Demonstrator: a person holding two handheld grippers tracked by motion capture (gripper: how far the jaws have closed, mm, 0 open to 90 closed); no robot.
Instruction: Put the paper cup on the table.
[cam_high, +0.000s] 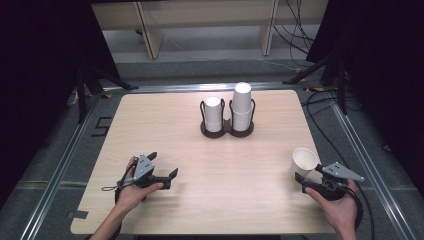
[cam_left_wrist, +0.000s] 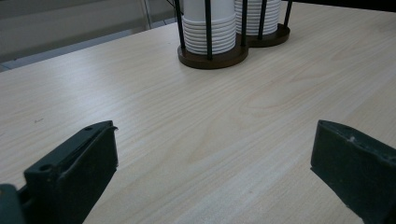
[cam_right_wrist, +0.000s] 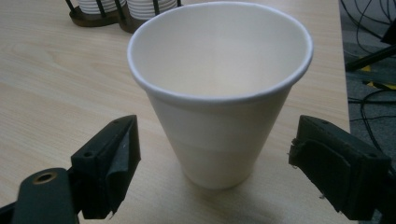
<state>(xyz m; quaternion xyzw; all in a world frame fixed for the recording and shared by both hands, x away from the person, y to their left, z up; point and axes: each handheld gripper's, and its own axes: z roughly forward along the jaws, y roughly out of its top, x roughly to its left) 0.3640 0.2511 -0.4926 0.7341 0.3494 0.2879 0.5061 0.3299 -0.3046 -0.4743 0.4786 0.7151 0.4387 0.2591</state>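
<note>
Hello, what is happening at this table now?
A person holds a claw in each hand. The right claw is open around a single white paper cup, which stands upright near the right edge of the wooden table; its pads do not touch the cup. The left claw is open above bare wood. At the far side, a dark cup holder keeps two stacks of white cups.

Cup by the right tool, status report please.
Right tool open, jaws either side of cup, not touching. Cup upright on table. Left tool open, empty. Nothing in the way.
</note>
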